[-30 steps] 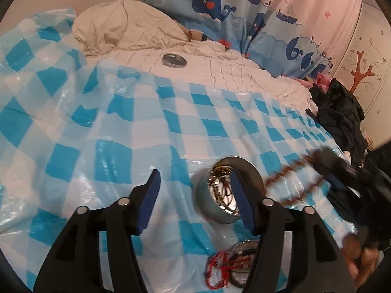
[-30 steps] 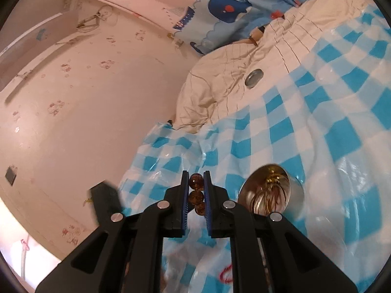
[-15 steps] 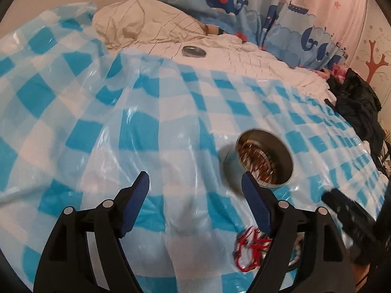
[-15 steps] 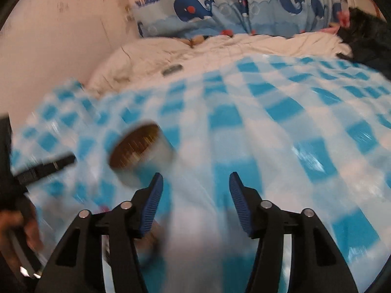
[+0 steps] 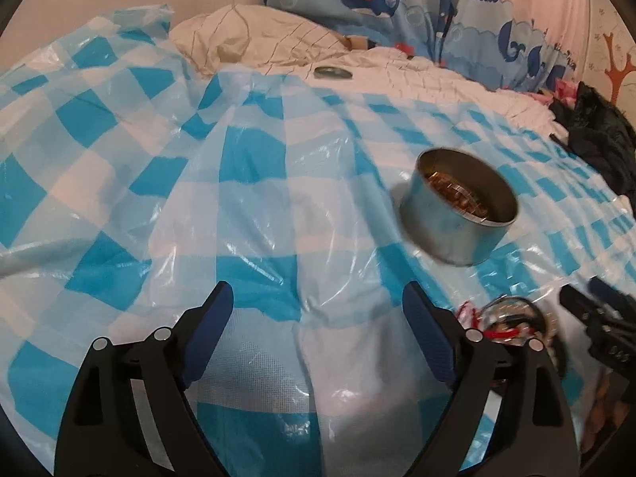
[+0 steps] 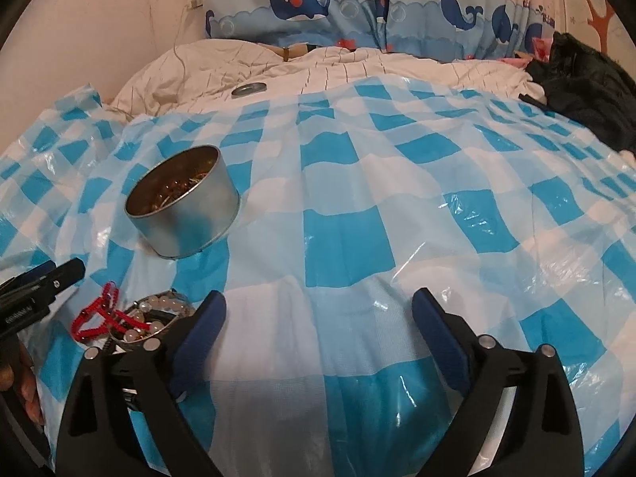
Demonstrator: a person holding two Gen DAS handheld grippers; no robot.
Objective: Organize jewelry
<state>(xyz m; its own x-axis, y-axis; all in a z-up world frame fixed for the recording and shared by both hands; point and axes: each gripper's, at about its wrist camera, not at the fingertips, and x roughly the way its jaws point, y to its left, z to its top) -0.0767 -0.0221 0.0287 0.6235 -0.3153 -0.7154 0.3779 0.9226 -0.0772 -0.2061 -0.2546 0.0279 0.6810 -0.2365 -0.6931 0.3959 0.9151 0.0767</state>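
Note:
A round metal tin (image 5: 461, 214) (image 6: 183, 202) stands on the blue-and-white checked plastic sheet (image 6: 342, 238), with brown beads and gold pieces inside. In front of it a shallow dish (image 6: 151, 318) (image 5: 508, 322) holds pearl beads and a red cord bracelet (image 6: 99, 314). My left gripper (image 5: 318, 318) hovers over bare sheet left of the tin, its jaws opening with nothing between them. My right gripper (image 6: 320, 318) hangs over the sheet right of the dish, jaws also opening and empty. Each gripper's tip shows at the edge of the other's view.
A tin lid (image 6: 248, 89) lies on the cream quilt (image 6: 318, 63) at the back. Whale-print fabric (image 6: 357, 4) hangs behind it. Black clothing (image 6: 588, 87) is piled at the far right. The sheet is wrinkled and glossy.
The right gripper was shut on a string of brown beads; now it is wide and empty, swung round and lower. The left gripper has widened and sunk toward the sheet.

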